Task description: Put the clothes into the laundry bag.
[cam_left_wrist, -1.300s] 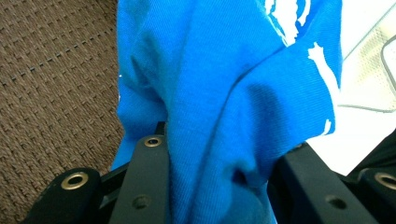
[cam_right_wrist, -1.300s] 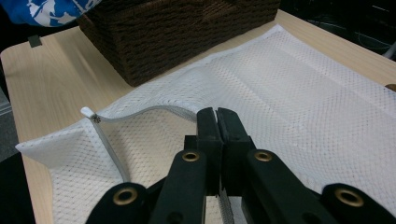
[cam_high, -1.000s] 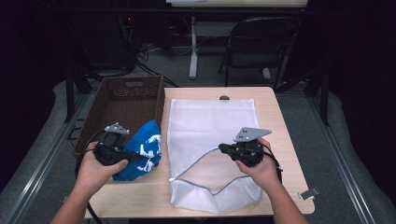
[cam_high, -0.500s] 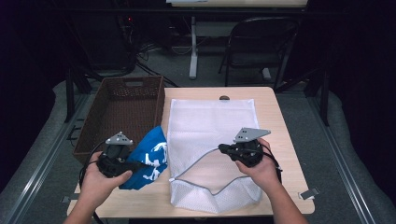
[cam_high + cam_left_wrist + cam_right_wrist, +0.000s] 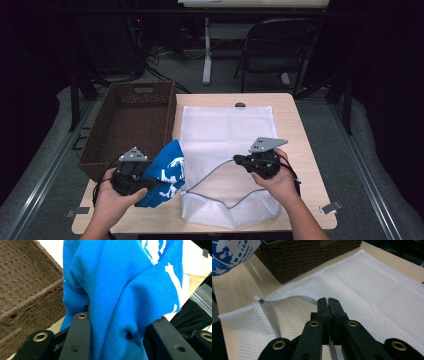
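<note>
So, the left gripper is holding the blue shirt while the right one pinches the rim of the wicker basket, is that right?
Not quite. The left gripper does hold the blue shirt, but the right gripper has its jaws shut on the zipper edge of the white mesh bag, not on the wicker basket. The right gripper view shows it.

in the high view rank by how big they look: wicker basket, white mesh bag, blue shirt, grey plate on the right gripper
1. white mesh bag, the widest spread on the table
2. wicker basket, somewhat smaller
3. blue shirt, bunched in the left gripper, so it looks smaller than it would spread out
4. grey plate, by far the smallest
</note>
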`<state>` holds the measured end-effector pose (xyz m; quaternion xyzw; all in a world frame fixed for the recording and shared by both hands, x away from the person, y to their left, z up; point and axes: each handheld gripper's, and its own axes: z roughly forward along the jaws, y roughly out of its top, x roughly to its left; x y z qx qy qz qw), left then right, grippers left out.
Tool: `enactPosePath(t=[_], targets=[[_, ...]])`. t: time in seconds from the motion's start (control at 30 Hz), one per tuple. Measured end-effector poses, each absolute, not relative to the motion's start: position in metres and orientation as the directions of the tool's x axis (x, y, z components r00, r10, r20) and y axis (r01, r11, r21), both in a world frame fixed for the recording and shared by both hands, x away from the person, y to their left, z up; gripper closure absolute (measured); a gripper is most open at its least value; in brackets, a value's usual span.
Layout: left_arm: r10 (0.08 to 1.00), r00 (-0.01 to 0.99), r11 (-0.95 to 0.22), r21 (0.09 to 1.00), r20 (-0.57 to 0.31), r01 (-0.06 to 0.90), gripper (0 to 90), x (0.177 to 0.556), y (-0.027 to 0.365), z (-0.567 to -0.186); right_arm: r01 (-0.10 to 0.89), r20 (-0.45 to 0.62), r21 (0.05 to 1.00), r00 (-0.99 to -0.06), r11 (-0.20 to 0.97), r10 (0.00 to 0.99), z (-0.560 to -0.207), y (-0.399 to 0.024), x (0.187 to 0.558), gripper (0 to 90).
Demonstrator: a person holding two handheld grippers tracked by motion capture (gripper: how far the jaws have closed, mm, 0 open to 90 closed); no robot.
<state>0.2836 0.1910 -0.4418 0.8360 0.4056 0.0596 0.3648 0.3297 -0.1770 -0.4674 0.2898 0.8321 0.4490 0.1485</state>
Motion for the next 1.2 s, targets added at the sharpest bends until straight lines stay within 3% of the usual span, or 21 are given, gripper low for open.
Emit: enactPosePath(t=[1.2], targets=[[0.600, 0.765, -0.469, 0.671, -0.235, 0.574, 69.6, 0.276, 0.123, -0.466, 0.354, 0.018, 0.836, -0.780, 0.418, 0.625, -0.473, -0.177, 0.333, 88.8]])
